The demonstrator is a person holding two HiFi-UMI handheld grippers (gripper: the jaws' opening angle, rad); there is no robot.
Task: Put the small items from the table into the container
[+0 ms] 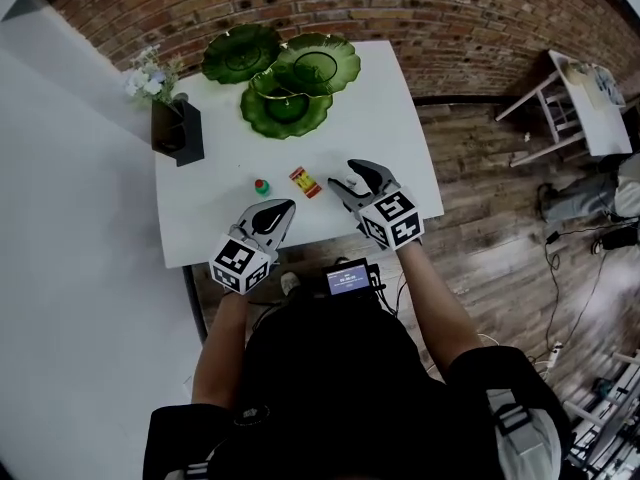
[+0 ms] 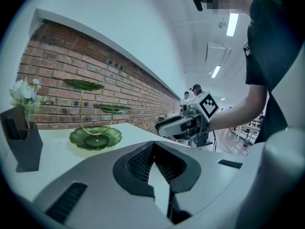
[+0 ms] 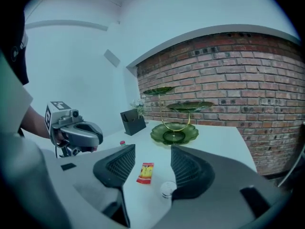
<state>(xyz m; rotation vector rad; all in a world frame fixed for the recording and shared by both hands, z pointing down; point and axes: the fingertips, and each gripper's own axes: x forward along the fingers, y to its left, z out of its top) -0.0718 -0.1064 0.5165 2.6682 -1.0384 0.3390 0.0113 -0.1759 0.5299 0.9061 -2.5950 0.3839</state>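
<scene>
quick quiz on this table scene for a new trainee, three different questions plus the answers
1. True or false: the right gripper has its jaws shut.
2. Fill in: the green tiered dish has ____ leaf-shaped plates.
3. The packet lying on the table is: A) blue B) red and yellow C) black

Key: 1 false, the jaws stand apart; 2 three; 3 B
</scene>
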